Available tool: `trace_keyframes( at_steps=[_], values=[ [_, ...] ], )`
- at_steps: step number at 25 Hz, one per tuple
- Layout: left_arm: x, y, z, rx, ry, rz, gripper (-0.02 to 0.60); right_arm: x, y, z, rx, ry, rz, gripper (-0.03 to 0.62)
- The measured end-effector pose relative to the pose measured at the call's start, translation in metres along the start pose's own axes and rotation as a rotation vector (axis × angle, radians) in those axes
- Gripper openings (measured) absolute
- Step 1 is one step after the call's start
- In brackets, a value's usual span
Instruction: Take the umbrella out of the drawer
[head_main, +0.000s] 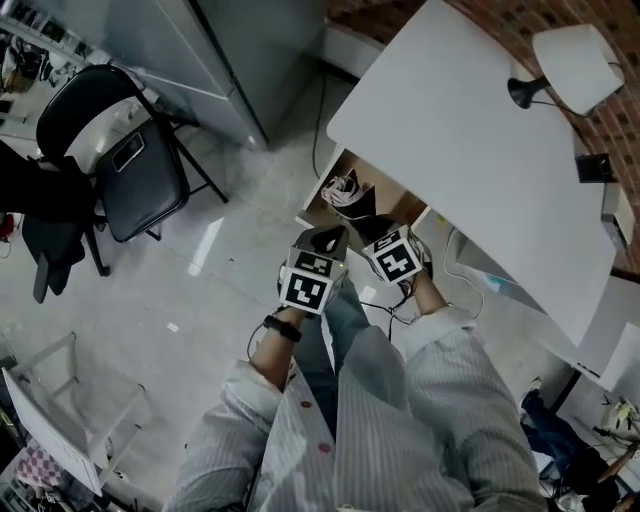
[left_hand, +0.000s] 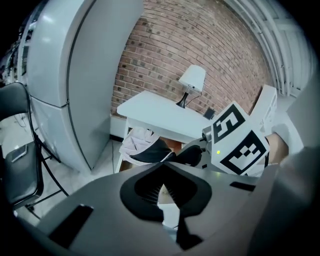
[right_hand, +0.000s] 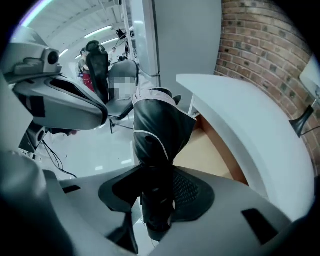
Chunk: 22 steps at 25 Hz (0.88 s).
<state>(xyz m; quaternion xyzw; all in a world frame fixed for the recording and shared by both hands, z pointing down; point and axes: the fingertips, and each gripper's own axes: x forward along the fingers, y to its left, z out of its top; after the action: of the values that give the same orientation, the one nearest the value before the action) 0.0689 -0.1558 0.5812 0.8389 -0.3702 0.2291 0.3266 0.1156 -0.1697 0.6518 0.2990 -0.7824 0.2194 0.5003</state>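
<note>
Right claw (right_hand: 157, 200) clamped on umbrella (right_hand: 160, 130) handle; left claw (left_hand: 167, 200) slightly apart, empty. Lift straight until canopy ahead clears drawer (right_hand: 215, 150); grip firm.

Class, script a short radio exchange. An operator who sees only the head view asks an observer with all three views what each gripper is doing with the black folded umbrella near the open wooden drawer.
Operator: My head view does not show the jaws. Does the right gripper hold anything?
Observer: Yes. In the right gripper view its jaws are clamped on the narrow end of the black folded fabric umbrella with white piping.
Operator: And the left gripper?
Observer: In the left gripper view its jaws stand slightly apart with nothing between them.
</note>
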Motion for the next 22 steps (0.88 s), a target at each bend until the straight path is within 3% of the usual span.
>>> trace_keyframes(
  at_steps=[9, 15, 22],
  values=[
    [-0.048, -0.031, 0.037, 0.020, -0.066, 0.016, 0.009, -0.087, 0.028, 0.037, 0.065, -0.171, 0.008, 0.184],
    [-0.088, -0.041, 0.078, 0.045, -0.158, 0.022, 0.009, -0.140, 0.031, 0.062, 0.071, -0.281, -0.014, 0.184],
    [-0.126, -0.059, 0.126, 0.132, -0.260, 0.028, 0.009, -0.211, 0.026, 0.100, 0.110, -0.455, -0.036, 0.184]
  ],
)
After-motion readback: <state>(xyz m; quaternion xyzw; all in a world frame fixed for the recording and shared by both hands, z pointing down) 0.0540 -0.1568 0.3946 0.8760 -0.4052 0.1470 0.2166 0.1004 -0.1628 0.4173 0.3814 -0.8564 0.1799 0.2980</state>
